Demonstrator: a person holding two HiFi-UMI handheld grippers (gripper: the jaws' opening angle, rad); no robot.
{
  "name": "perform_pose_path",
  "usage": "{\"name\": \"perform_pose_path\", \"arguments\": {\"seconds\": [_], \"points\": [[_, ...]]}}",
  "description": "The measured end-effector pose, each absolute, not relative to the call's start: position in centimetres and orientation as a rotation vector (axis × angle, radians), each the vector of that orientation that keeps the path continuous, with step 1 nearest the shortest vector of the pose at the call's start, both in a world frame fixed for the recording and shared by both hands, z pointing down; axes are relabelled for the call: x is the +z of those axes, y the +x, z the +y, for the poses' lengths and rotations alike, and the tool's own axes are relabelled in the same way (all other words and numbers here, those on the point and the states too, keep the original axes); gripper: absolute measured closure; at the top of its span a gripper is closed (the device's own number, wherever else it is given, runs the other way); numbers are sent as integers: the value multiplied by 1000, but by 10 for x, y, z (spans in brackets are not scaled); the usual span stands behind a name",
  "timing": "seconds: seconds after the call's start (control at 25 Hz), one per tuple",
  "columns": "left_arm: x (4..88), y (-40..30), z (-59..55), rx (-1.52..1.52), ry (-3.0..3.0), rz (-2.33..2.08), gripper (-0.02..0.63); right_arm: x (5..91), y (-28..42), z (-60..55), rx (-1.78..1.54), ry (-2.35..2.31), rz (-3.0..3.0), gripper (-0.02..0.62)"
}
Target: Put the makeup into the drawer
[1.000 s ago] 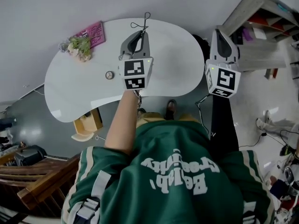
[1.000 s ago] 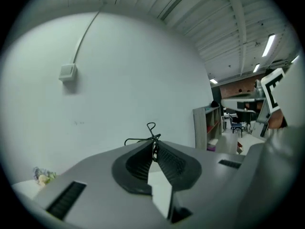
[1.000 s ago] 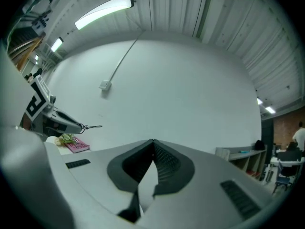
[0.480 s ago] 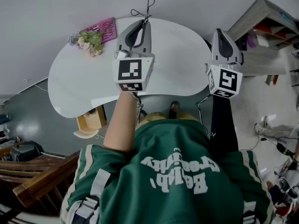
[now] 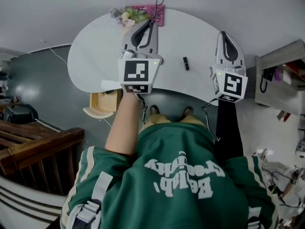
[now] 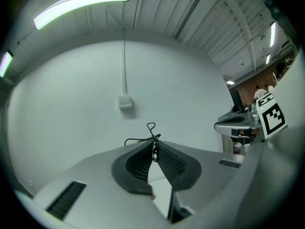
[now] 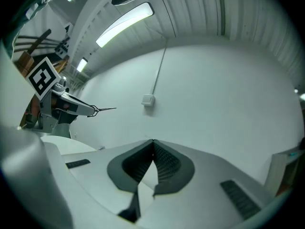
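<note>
In the head view my left gripper (image 5: 153, 19) reaches over the white table (image 5: 95, 56), shut on a thin black wire item (image 5: 158, 4) that sticks out past its tips. The left gripper view shows the same wire loop (image 6: 151, 128) pinched at the tips of my left gripper (image 6: 153, 138), in front of a bare wall. A small dark makeup tube (image 5: 186, 63) lies on the table between the two grippers. My right gripper (image 5: 222, 32) hovers by the table's right edge, shut with nothing in it; its own view shows its jaws (image 7: 153, 140) together. A wooden drawer (image 5: 107, 101) stands open under the table's near edge.
A bunch of flowers (image 5: 126, 15) and a pink book (image 5: 159, 8) lie at the table's far edge. Dark wooden furniture (image 5: 33, 142) stands at the left, a shelf unit (image 5: 281, 80) at the right. A wall switch box (image 6: 125, 100) sits ahead.
Both grippers have swung across and farther over the table, the left one rising. The dark makeup tube has come into view. The left gripper still pinches the wire item.
</note>
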State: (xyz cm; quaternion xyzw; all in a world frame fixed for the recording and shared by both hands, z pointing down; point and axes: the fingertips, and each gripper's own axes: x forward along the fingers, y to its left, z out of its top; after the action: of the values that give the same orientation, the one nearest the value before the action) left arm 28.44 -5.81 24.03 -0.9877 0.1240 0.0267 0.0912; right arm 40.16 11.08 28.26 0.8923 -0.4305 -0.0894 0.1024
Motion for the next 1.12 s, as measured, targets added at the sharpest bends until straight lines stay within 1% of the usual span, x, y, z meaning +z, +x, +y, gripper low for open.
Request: {"name": "perform_pose_path", "arguments": {"seconds": [0.4, 0.68, 0.88, 0.96, 1.12], "points": [[252, 138, -175, 1, -2839, 786, 566, 291, 290, -53, -282, 2433, -1688, 586], [262, 47, -218, -66, -2752, 1032, 566, 297, 215, -132, -287, 2290, -1935, 586], [271, -46, -252, -119, -2674, 1238, 566, 302, 131, -192, -293, 2182, -2114, 586], [274, -65, -260, -138, -2647, 1297, 566, 303, 110, -205, -260, 2133, -2159, 586], [281, -70, -261, -152, -2634, 1340, 566, 306, 104, -214, -259, 2097, -2201, 586]]}}
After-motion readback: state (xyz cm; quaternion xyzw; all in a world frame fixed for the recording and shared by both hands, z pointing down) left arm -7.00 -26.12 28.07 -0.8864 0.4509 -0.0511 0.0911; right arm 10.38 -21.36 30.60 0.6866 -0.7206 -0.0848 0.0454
